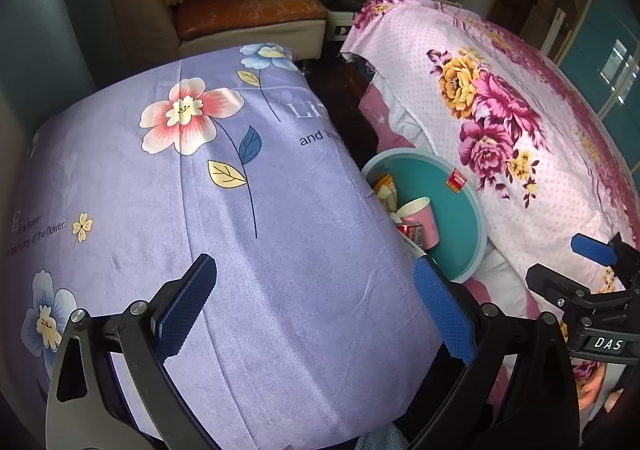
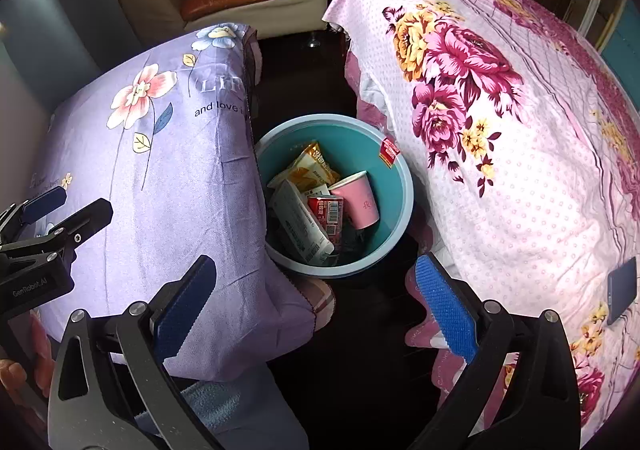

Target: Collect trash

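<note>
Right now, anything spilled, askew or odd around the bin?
Nothing spilled. Pink paper cup, red can and snack wrappers lie inside the teal bin. Only oddity: a dark phone lies on the pink floral bedspread.

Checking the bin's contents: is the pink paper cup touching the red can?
Touching. The right wrist view shows the pink paper cup lying against the red can.

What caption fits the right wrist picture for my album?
Open right tool above a round teal plastic bin holding a pink paper cup and wrappers, between two flowery covers.
</note>
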The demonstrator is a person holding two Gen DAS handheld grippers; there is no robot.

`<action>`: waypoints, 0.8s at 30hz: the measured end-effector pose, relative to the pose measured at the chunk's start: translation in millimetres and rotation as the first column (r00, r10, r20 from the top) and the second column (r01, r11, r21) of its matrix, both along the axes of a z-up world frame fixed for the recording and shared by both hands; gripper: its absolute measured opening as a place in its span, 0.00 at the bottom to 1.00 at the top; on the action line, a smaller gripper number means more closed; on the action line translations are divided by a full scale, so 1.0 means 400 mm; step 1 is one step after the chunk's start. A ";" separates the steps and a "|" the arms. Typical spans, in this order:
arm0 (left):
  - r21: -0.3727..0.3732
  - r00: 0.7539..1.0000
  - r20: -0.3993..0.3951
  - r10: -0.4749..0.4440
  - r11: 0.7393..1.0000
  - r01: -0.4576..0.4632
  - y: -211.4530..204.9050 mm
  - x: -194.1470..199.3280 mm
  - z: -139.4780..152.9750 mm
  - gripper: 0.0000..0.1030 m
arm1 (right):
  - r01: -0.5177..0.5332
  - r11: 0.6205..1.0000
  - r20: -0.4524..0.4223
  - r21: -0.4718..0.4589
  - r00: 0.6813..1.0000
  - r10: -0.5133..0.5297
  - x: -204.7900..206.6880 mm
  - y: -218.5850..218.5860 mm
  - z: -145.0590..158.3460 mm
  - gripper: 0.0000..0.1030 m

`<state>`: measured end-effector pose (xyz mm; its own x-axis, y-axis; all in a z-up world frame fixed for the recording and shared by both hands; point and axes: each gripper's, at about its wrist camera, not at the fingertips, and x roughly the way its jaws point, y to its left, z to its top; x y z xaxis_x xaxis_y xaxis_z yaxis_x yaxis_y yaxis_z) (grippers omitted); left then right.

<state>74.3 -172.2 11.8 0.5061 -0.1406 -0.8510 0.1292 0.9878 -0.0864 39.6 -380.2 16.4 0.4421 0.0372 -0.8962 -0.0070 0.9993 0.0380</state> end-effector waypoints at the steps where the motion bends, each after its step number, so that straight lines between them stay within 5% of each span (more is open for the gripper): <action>1: -0.002 1.000 -0.002 0.003 1.000 -0.003 0.003 -0.001 -0.002 0.96 | 0.002 1.000 0.004 0.001 1.000 -0.002 -0.003 -0.001 0.000 0.93; 24: 0.003 0.999 0.016 0.037 0.999 -0.037 0.031 -0.002 -0.040 0.96 | 0.032 0.999 0.004 0.024 0.999 -0.032 0.018 0.011 -0.054 0.93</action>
